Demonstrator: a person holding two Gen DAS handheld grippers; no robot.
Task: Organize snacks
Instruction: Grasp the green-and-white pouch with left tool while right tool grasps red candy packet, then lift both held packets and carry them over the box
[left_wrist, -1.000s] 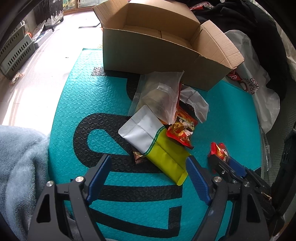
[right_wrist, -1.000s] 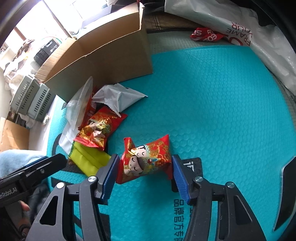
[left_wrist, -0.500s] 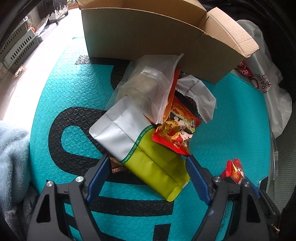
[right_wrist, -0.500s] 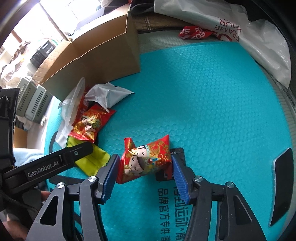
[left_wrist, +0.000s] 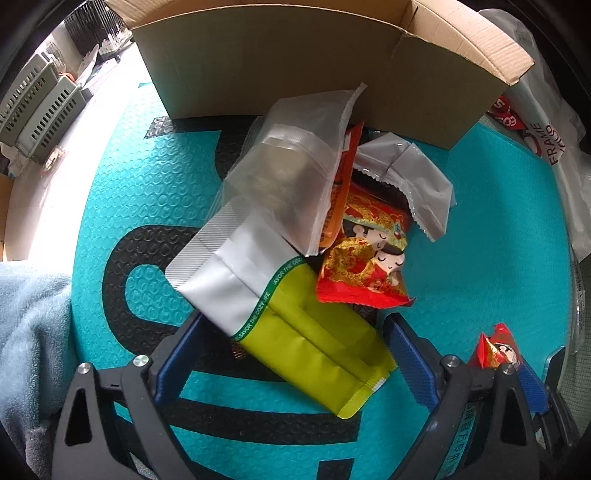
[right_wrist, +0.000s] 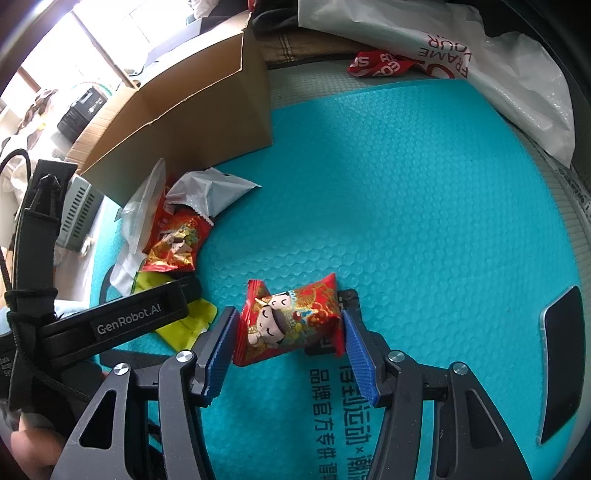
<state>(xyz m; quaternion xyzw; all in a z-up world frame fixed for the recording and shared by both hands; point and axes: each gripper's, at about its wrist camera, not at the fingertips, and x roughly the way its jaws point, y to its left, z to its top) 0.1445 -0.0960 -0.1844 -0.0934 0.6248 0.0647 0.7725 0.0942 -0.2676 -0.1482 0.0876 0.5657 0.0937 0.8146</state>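
The teal mat (left_wrist: 110, 184) filled both views, and the open cardboard box (left_wrist: 295, 62) stood on it at twelve o'clock in your left wrist view, at ten o'clock in your right. A white plastic bag (right_wrist: 498, 74) lay beyond the mat at one o'clock in the right view. The snack heap lay just in front of the box: a clear zip pouch (left_wrist: 295, 173) on top, leaning against the box wall, a silver-and-green pouch (left_wrist: 288, 332) under it reaching toward six o'clock, a crinkled silver packet (left_wrist: 417, 184) at two o'clock of the heap, and a red cartoon packet (left_wrist: 365, 269) touching the green pouch's right side.

Your left gripper (left_wrist: 291, 354) pointed steeply down with its jaws just opened wider; the green pouch's lower end lay between the blue fingers (left_wrist: 410, 358), which stood clear of it on both sides. Your right gripper (right_wrist: 288, 343) was half closed, its blue pads pressed on either end of a second red cartoon packet (right_wrist: 291, 321), well apart from the heap, at five o'clock of it
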